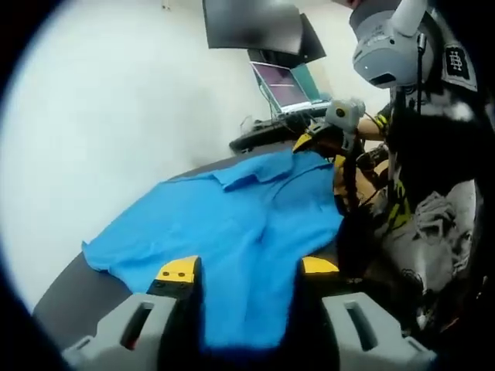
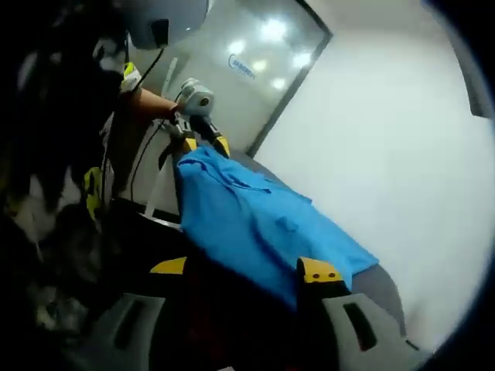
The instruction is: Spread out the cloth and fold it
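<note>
In the left gripper view, the left gripper (image 1: 246, 272) rises from the bottom with its two grey, yellow-tipped jaws standing apart, and the near hem of a bright blue collared cloth shirt (image 1: 232, 232) runs down between them. Whether the jaws press on the fabric cannot be told. The shirt lies spread on a dark grey table (image 1: 73, 290), stretching ahead of the jaws, with one sleeve reaching out to the left of the left jaw and the collar at the far end. Beyond the collar, ahead and to the right of the jaws, the right gripper (image 1: 329, 141) sits at the shirt's far edge, its yellow tips touching the fabric. A person in a dark printed top (image 1: 429, 170) stands to the right of the right jaw. Farther ahead, past the shirt, an open laptop (image 1: 285, 86) stands on the table, below a dark monitor (image 1: 251, 25).

In the right gripper view, the right gripper (image 2: 244, 272) has its yellow-tipped jaws apart, and the shirt's (image 2: 255, 220) near edge drops between them; again the grip itself is unclear. The blue fabric runs ahead and leftward from the jaws over the table (image 2: 383, 286). At its far end the left gripper (image 2: 199, 141) meets the cloth, held by the person's hand (image 2: 172, 110). A plain white wall (image 2: 387, 139) fills the space right of the right jaw.
</note>
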Motion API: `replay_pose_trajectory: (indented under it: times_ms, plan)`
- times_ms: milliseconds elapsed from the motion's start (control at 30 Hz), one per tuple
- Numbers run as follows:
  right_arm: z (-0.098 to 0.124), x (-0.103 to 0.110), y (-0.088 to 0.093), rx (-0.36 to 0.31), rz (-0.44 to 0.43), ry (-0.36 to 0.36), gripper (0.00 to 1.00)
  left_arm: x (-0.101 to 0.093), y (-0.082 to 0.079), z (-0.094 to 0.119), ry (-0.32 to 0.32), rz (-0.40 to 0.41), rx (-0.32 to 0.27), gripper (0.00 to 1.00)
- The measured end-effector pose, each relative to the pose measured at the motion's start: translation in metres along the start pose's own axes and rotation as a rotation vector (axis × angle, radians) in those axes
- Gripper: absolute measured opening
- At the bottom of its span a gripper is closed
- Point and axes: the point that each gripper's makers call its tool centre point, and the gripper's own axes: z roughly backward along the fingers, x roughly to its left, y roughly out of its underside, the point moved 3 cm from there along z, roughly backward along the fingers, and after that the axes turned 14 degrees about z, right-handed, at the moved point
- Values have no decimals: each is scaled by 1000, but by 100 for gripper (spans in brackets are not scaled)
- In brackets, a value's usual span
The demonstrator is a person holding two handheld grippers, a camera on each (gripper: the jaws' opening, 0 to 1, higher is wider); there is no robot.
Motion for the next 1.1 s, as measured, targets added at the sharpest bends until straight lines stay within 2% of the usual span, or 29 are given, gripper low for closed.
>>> replay_pose_trajectory:
  times_ms: [33,100,167,267,300,400,467,533,600,633,667,700,800,867,967,1000,1067,1100]
  plan:
    - [1,-3,-2,2,6,3,50,1,1,2,-5,2,2,51]
    - [5,-18,-7,42,86,40,50,3,2,7,-16,6,4,51]
    - [6,-24,-8,57,129,50,47,5,4,11,-30,8,4,51]
    - [9,-28,0,132,235,49,45,7,6,12,-38,20,-6,51]
    - [12,-32,2,133,246,74,44,8,6,12,-38,24,-10,51]
    - [21,-37,12,198,233,91,44,9,6,13,-39,20,-11,51]
    - [23,-41,18,230,260,97,43,13,5,13,-51,9,-7,51]
    - [20,-44,21,249,298,83,42,19,5,13,-64,-3,0,50]
    - [14,-44,22,274,326,35,37,21,4,12,-63,-12,14,50]
    - [13,-40,28,315,312,-24,32,22,5,14,-62,-24,27,50]
    - [13,-38,32,337,293,-49,24,23,5,16,-63,-36,37,50]
    - [10,-41,34,355,260,-29,22,24,6,19,-67,-47,50,50]
    - [7,-44,35,352,228,-18,20,26,9,27,-80,-50,71,48]
    - [6,-44,37,355,223,-14,19,22,12,27,-78,-45,72,43]
    - [3,-40,37,360,238,-18,12,11,14,20,-61,-68,70,29]
    - [2,-37,38,363,260,-29,9,11,12,18,-73,-105,58,28]
    - [-2,-32,38,367,274,-39,1,9,12,16,-89,-115,52,26]
    - [-3,-32,38,369,273,-43,1,8,13,16,-87,-114,51,23]
